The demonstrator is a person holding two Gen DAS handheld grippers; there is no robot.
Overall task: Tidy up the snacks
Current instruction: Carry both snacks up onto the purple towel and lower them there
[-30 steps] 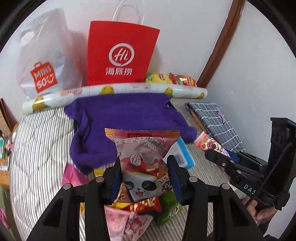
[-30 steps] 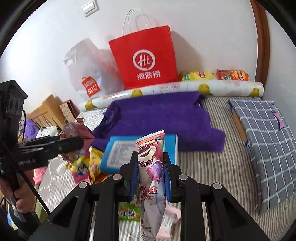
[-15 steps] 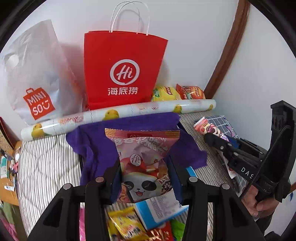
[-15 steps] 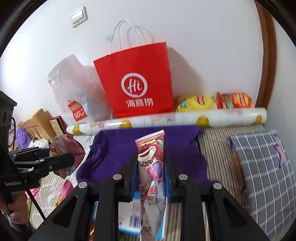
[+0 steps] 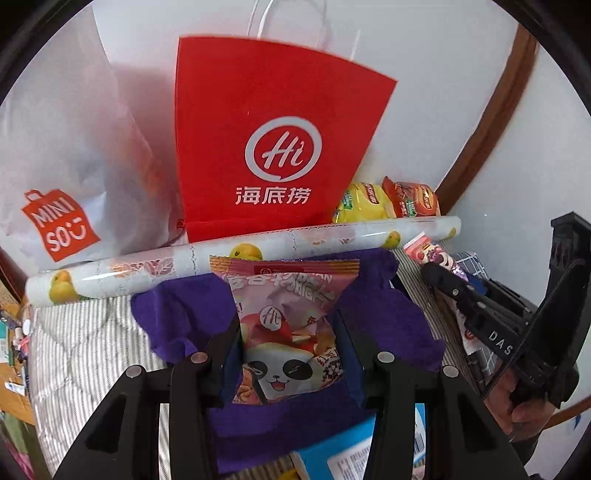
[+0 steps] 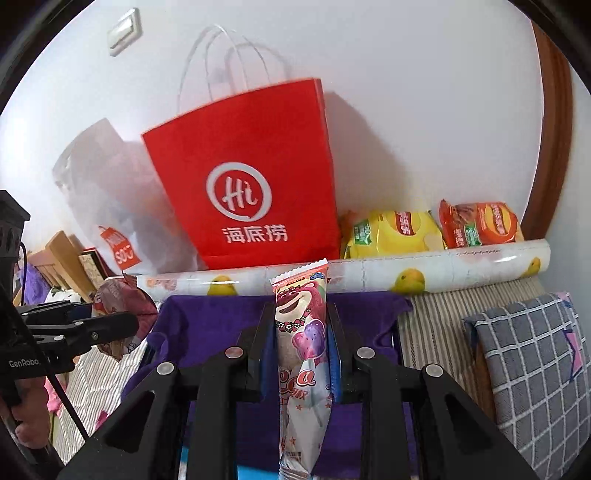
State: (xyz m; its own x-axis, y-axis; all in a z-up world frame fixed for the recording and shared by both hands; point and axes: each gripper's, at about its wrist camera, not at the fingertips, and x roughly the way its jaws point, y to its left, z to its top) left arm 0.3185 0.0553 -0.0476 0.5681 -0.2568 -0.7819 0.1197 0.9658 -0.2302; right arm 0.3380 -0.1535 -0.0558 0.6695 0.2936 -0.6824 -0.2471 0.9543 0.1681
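Facing a red paper bag (image 5: 273, 147), a pink panda-printed snack packet (image 5: 284, 325) is being pinched by the left tool (image 5: 288, 354), a slim pink bear-printed packet (image 6: 301, 354) by the right tool (image 6: 301, 350).

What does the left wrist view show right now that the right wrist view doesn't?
Only the left wrist view: the panda snack bag clamped in the left tool, and a blue packet below. Only the right wrist view: the wall switch and the full grid-pattern cushion. Both: the red paper bag, the lemon-print roll and the purple cloth.
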